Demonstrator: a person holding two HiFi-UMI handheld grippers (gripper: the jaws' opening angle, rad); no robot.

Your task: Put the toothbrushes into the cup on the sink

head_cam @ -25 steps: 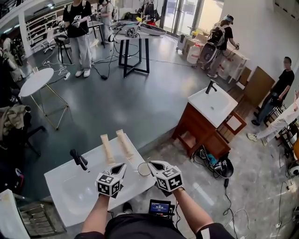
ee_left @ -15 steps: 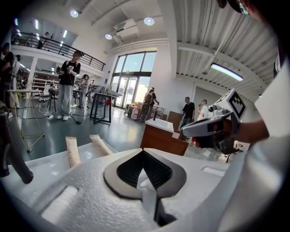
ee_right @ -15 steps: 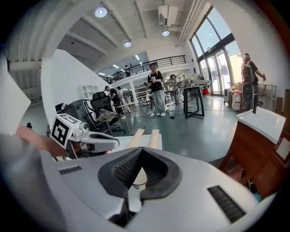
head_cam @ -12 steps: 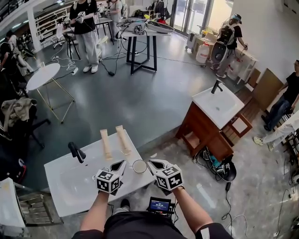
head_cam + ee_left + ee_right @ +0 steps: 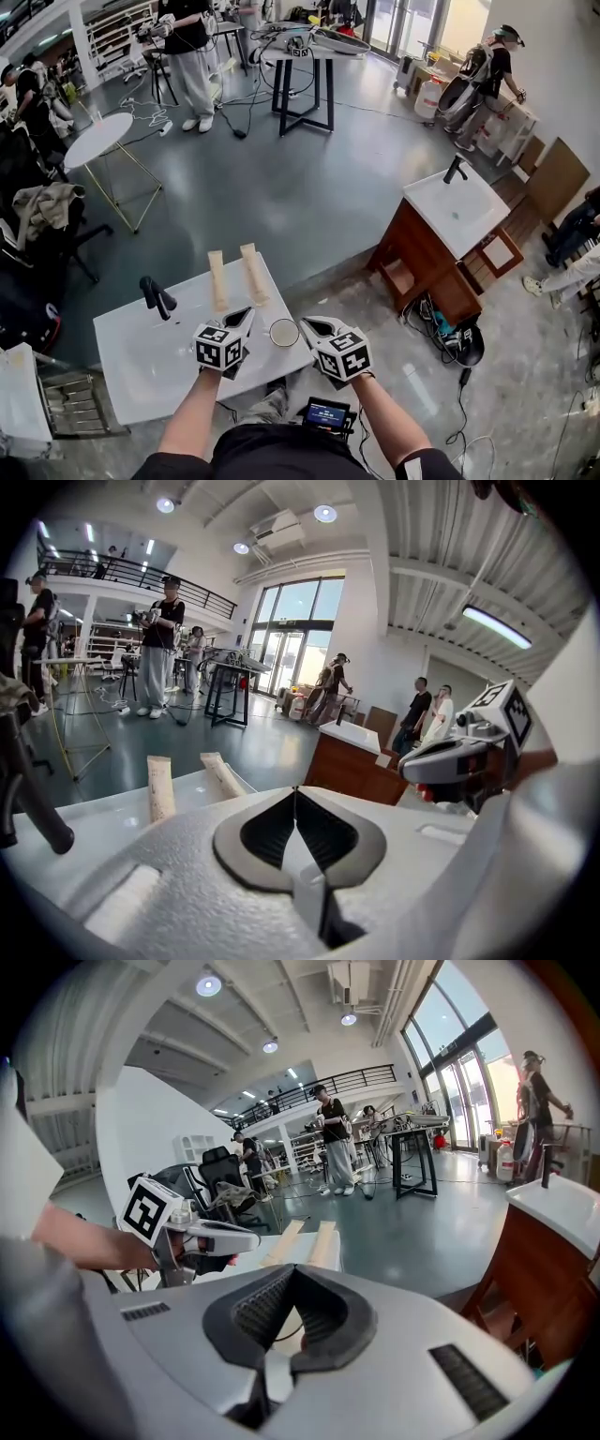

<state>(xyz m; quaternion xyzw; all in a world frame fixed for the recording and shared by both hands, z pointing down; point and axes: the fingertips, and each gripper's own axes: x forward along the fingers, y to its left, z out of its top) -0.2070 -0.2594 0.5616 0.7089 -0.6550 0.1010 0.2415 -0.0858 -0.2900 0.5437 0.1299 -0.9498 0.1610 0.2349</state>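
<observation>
While the left claw (image 5: pixel 246 317) and right claw (image 5: pixel 306 325) sit clenched, empty, beside the cup (image 5: pixel 283 332), the light, stiff toothbrushes (image 5: pixel 252 273) likely want a pinch across their middle.

Faucet (image 5: pixel 28 789) cut off at left edge, cup (image 5: pixel 284 1321) mostly behind right tool (image 5: pixel 292 1269)

No legible text or labels

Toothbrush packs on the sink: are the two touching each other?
Apart. The head view shows bare white sink between the left pack and the right pack.
</observation>
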